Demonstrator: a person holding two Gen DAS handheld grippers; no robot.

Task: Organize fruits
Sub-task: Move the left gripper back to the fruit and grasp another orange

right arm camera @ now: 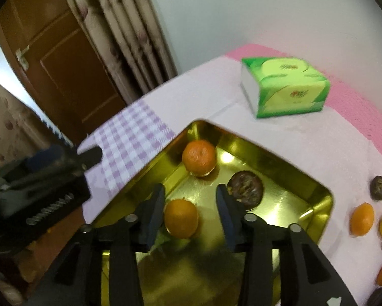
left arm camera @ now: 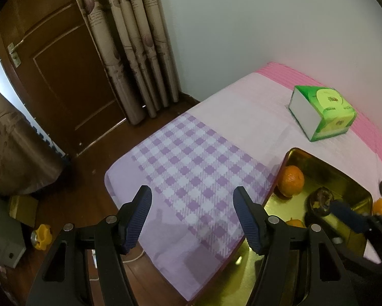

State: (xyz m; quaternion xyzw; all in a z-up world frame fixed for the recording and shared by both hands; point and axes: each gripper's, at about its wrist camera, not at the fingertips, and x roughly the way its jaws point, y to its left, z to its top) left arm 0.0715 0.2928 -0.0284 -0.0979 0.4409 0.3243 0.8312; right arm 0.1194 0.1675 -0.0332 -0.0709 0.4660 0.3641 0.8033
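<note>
The right gripper (right arm camera: 191, 210), jaws slightly apart, lets a small round orange mandarin (right arm camera: 181, 218) rest near the shiny gold metal tray's (right arm camera: 316, 186) near-left edge (likely released); the left gripper (left arm camera: 192, 219) hovers half-open, empty.

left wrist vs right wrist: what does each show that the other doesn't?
Left wrist only: the floor with a yellow knob and the open left claw over checked cloth.

Right wrist only: the open right claw around the near orange, its right pad clear of it, plus loose oranges outside the tray.

Both: gold tray, far orange, dark fruit, tissue pack.
</note>
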